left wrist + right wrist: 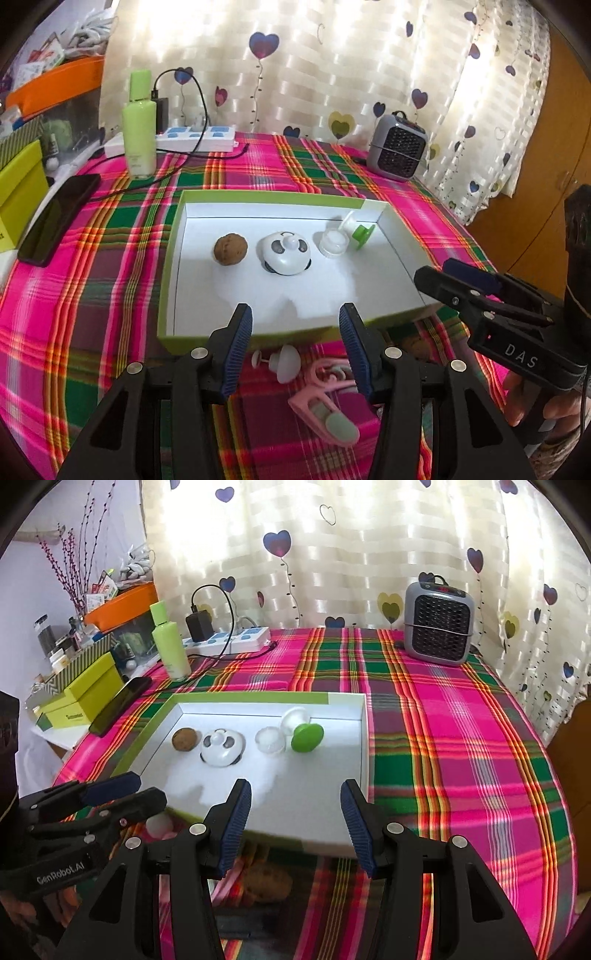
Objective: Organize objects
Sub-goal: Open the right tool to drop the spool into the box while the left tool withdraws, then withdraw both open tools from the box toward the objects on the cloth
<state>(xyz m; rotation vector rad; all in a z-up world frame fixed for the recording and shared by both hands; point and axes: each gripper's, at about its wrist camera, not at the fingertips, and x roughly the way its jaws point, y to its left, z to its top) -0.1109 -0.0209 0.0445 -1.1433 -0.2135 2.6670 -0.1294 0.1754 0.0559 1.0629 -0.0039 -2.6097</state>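
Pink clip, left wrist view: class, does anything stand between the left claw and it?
Nothing visible does. The pink clip lies on the cloth just below the open left claw, beside a white knob; the tray lies beyond them.

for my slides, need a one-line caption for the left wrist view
Open left gripper hovers above a pink clip, facing the tray holding a walnut.

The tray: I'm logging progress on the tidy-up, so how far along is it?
Done: walnut, panda toy and green-lidded jar lie in the tray. In hand: nothing; left gripper and right gripper are open. Left: white knob and pink clip on the cloth.
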